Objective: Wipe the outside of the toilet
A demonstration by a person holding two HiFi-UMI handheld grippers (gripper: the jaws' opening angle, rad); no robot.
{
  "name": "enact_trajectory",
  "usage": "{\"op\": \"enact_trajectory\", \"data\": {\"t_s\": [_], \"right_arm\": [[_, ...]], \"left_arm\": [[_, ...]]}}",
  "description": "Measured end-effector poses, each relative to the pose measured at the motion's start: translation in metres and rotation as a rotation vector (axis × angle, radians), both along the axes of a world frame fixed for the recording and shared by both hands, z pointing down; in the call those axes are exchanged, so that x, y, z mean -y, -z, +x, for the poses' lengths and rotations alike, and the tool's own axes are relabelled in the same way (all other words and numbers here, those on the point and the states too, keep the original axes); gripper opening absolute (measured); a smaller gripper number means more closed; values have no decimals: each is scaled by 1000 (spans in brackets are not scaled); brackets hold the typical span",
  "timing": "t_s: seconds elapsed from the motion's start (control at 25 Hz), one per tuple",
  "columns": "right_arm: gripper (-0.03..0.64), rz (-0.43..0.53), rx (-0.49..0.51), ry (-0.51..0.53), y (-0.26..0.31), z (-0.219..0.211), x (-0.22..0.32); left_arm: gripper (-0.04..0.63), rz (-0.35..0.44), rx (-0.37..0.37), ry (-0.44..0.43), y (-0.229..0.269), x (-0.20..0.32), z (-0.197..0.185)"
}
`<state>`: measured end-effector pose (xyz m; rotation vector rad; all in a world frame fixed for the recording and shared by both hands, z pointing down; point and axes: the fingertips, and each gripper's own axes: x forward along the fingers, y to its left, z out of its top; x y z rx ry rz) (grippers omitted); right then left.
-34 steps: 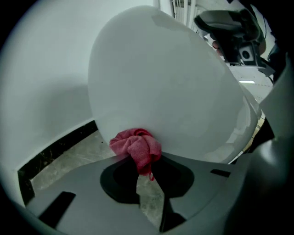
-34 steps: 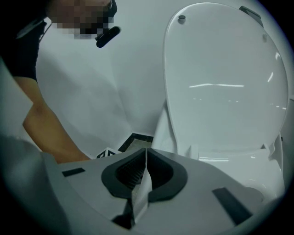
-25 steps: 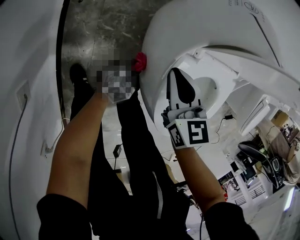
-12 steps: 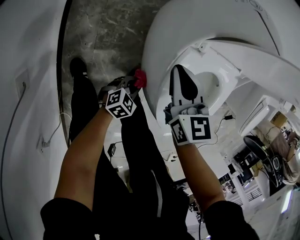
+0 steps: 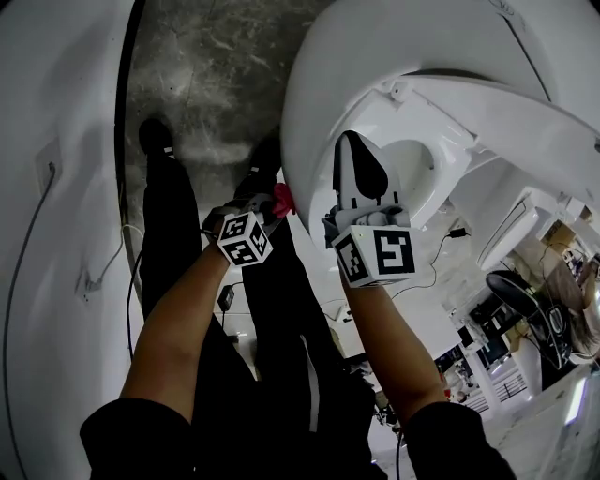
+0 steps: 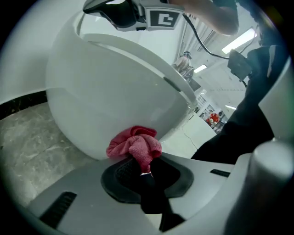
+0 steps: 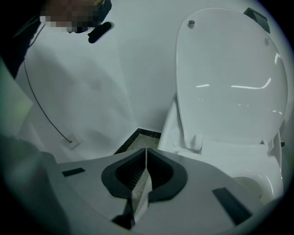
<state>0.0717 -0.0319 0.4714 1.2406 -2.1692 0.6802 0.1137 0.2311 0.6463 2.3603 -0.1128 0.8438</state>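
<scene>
Two claws, one cloth. We see the left claw (image 6: 146, 170) clamped on a bunched pink cloth (image 6: 134, 146), which touches the lower outside of the toilet bowl (image 6: 101, 87). The right claw (image 7: 146, 167) is closed on nothing and faces the raised lid (image 7: 229, 78). We judge the cloth soft and light. Pinched by one fold, its free wad should mould to the hard, slick curve.

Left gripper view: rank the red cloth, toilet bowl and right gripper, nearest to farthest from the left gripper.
1. red cloth: clamped in the jaws, centre.
2. toilet bowl: just behind, cloth against its outer wall.
3. right gripper: up by the rim, top of view.
</scene>
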Motion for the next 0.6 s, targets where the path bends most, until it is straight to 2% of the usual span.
{"op": "enact_trajectory", "data": {"t_s": [0.16, 0.28, 0.48, 0.6], "right_arm": [[37, 0, 5, -6, 11, -2, 1], [37, 5, 16, -4, 24, -5, 7], [37, 15, 22, -17, 35, -12, 16], [37, 5, 26, -26, 35, -15, 17]], "left_arm": [[71, -54, -23, -124, 8, -22, -8], [71, -44, 31, -151, -1, 2, -43], [71, 34, 147, -64, -25, 115, -119], [71, 91, 177, 8, -30, 195, -143]]}}
